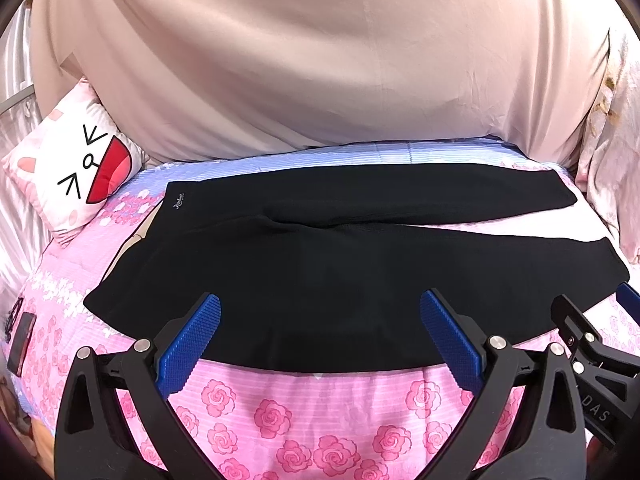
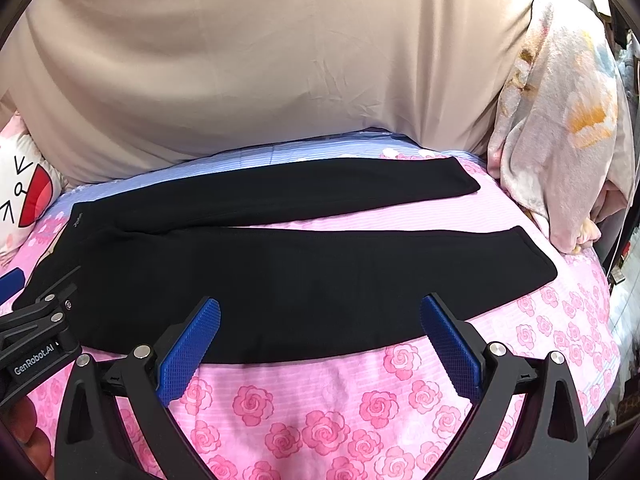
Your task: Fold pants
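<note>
The left gripper (image 1: 320, 332) has its jaws spread wide with nothing between them; its blue pads (image 1: 192, 344) hang over the near edge of the black pants (image 1: 320, 280), though whether they touch the cloth cannot be told. The right gripper (image 2: 320, 336) is likewise wide open and empty, poised over the same near edge further right. The two grippers sit side by side: each shows at the edge of the other's view.

The pants lie spread flat on the bed, waistband to the left with a small pale logo (image 1: 179, 201) near its far corner, both legs running to the right and parted by a narrow wedge of sheet. Under them is a pink rose-print bedsheet (image 1: 280, 420) with a lilac band at the far side. A cartoon-face pillow (image 1: 76, 172) sits at far left, a rumpled floral blanket (image 2: 560, 120) at far right, and a beige curtain (image 1: 320, 60) hangs behind.
</note>
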Available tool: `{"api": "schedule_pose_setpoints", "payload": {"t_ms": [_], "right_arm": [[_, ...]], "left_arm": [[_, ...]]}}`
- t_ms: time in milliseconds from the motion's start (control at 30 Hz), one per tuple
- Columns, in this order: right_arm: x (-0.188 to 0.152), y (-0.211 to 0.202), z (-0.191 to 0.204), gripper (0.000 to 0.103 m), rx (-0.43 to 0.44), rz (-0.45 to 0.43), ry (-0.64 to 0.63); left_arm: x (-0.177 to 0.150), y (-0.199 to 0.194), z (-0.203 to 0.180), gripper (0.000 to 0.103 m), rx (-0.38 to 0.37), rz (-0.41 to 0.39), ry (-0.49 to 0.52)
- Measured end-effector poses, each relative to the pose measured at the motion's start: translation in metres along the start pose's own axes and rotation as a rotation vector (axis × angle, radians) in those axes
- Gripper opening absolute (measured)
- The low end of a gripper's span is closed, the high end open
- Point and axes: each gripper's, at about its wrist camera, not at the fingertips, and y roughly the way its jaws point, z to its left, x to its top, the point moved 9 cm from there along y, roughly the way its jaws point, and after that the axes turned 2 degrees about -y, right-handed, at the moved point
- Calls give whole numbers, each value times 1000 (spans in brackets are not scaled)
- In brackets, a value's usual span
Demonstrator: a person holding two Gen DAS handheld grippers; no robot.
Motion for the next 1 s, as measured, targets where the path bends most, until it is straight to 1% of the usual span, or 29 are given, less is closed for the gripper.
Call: {"api": "schedule_pose_setpoints", "payload": {"t_ms": [1000], "right_arm": [[-1, 7, 2, 98, 5, 15, 0]], "left_arm": [[1, 4, -1, 98, 3, 12, 16]]}}
